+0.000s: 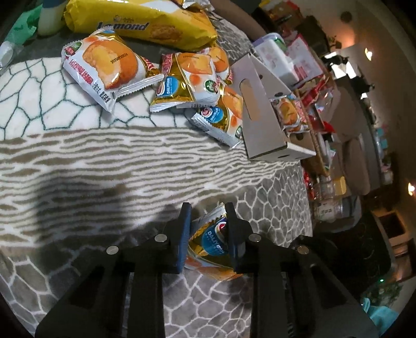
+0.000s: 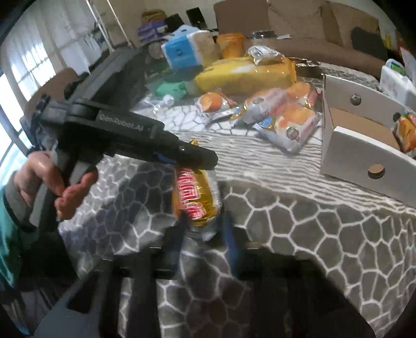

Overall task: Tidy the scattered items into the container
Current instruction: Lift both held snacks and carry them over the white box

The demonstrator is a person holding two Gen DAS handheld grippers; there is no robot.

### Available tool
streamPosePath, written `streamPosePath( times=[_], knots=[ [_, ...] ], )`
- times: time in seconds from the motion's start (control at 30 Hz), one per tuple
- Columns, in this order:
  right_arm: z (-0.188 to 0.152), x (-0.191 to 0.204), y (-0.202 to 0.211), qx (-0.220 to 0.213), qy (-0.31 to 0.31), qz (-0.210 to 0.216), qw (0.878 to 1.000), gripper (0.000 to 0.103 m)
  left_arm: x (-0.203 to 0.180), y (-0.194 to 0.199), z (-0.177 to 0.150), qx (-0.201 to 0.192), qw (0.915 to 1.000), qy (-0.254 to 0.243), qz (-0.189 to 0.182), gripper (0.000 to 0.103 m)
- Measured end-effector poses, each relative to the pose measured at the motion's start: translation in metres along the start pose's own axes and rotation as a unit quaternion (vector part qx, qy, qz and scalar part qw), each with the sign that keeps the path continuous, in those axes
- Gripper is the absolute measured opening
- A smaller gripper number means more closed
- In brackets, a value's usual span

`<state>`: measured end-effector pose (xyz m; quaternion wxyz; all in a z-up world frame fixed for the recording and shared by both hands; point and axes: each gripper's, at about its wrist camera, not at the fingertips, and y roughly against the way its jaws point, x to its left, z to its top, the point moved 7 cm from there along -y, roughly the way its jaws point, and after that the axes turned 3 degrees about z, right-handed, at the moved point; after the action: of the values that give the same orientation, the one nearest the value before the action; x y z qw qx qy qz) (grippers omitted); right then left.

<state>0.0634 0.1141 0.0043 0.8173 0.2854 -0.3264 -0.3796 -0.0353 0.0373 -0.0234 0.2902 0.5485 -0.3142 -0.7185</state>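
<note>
In the left wrist view my left gripper [image 1: 207, 208] is shut on a gold snack packet with a blue label [image 1: 208, 244], just above the patterned blanket. Several more packets [image 1: 101, 67] lie scattered beyond it. Right of them stands the white cardboard box [image 1: 260, 124] with one packet [image 1: 287, 111] inside. In the blurred right wrist view my right gripper [image 2: 204, 223] is shut on a gold packet with a red label [image 2: 197, 197]. That packet's top sits right under the left gripper [image 2: 208, 157] coming in from the left. The box [image 2: 364, 145] is at the right, loose packets [image 2: 296, 127] behind.
A big yellow snack bag [image 1: 145, 20] [image 2: 241, 75] lies at the back of the pile. A hand [image 2: 39, 179] grips the left gripper's handle. A blue tissue pack [image 2: 182, 52] and a sofa [image 2: 312, 26] are behind; cluttered shelves [image 1: 325, 98] lie beyond the box.
</note>
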Motion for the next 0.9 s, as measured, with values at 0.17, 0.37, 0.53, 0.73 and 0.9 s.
streamPosePath(
  times=[0.17,0.37,0.53,0.73,0.9],
  knots=[
    [0.008,0.008,0.011,-0.015,0.018,-0.007,1.000,0.016,-0.011,0.010,0.006,-0.013,0.9998,-0.002,-0.013,0.023],
    [0.033,-0.005,0.045,-0.047,0.025,-0.034,0.998,0.016,-0.048,0.018,0.033,-0.022,0.9991,-0.005,-0.036,0.023],
    [0.063,-0.048,0.094,-0.101,0.010,-0.078,0.992,0.016,-0.117,0.007,0.084,-0.016,0.9979,-0.043,-0.047,0.023],
    [0.084,-0.128,0.129,-0.153,-0.049,-0.129,0.979,0.016,-0.210,-0.041,0.152,-0.002,0.9940,-0.093,-0.059,0.023],
    [0.083,-0.197,0.128,-0.156,-0.098,-0.159,0.970,0.016,-0.251,-0.113,0.193,0.021,0.9912,-0.119,-0.054,0.023]
  ],
)
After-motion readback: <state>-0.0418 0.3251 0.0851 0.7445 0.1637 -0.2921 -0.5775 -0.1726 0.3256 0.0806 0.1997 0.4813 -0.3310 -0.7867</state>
